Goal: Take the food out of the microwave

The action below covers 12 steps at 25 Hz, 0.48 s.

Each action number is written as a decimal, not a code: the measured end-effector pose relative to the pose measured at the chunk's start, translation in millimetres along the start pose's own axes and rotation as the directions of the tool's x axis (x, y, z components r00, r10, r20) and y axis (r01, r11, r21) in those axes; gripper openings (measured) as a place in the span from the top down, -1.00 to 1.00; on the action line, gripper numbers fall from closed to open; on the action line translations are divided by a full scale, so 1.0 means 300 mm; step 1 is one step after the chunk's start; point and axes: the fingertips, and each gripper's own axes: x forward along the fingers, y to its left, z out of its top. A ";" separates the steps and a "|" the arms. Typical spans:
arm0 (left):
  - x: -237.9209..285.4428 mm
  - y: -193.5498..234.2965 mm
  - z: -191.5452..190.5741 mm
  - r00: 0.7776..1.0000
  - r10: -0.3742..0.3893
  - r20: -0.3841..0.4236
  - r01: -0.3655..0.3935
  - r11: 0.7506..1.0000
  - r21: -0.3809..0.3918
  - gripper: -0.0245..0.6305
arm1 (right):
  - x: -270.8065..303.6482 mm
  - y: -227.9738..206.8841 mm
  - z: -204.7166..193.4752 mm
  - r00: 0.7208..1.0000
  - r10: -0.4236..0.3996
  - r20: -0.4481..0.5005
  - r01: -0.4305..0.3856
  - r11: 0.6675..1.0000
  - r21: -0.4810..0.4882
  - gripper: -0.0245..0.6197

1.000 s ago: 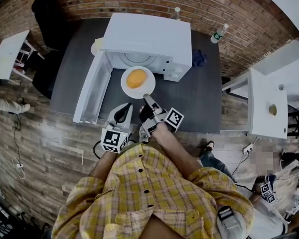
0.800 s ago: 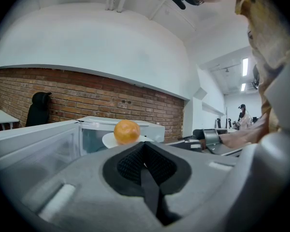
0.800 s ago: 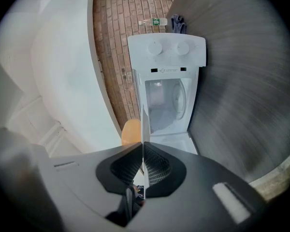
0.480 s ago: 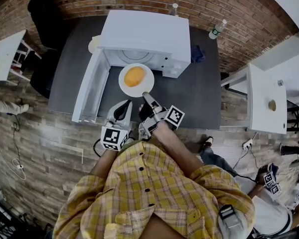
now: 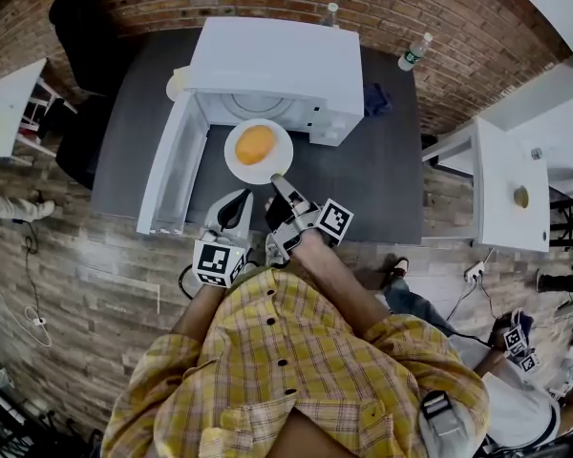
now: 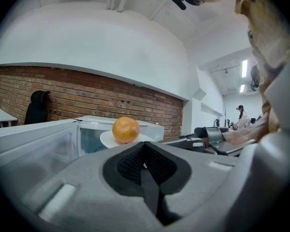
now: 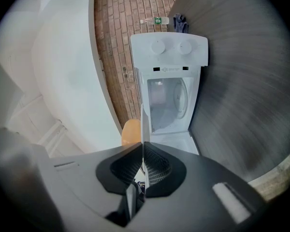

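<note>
An orange lies on a white plate, held just outside the open white microwave. My right gripper is shut on the plate's near rim. In the right gripper view the plate shows edge-on between the pads, with the orange to its left and the microwave's empty cavity beyond. My left gripper hangs shut and empty just left of the right one, below the plate. The left gripper view shows its closed tips below the orange.
The microwave door stands swung open on the left. Two bottles and a blue cloth are on the dark table near the brick wall. A white side table stands to the right.
Almost nothing: the plate with the orange stays in my right gripper in front of the microwave opening, and only the view shifts a little.
</note>
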 end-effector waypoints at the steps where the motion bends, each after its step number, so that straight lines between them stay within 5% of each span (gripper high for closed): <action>1: 0.002 0.000 0.000 1.000 0.000 -0.001 0.000 1.000 0.000 0.93 | 0.001 0.000 -0.001 1.000 0.000 -0.002 0.000 1.000 0.002 0.88; 12: -0.007 -0.003 0.001 1.000 -0.002 -0.004 0.002 1.000 0.000 0.93 | -0.002 0.000 -0.023 1.000 0.000 -0.022 0.000 1.000 -0.007 0.88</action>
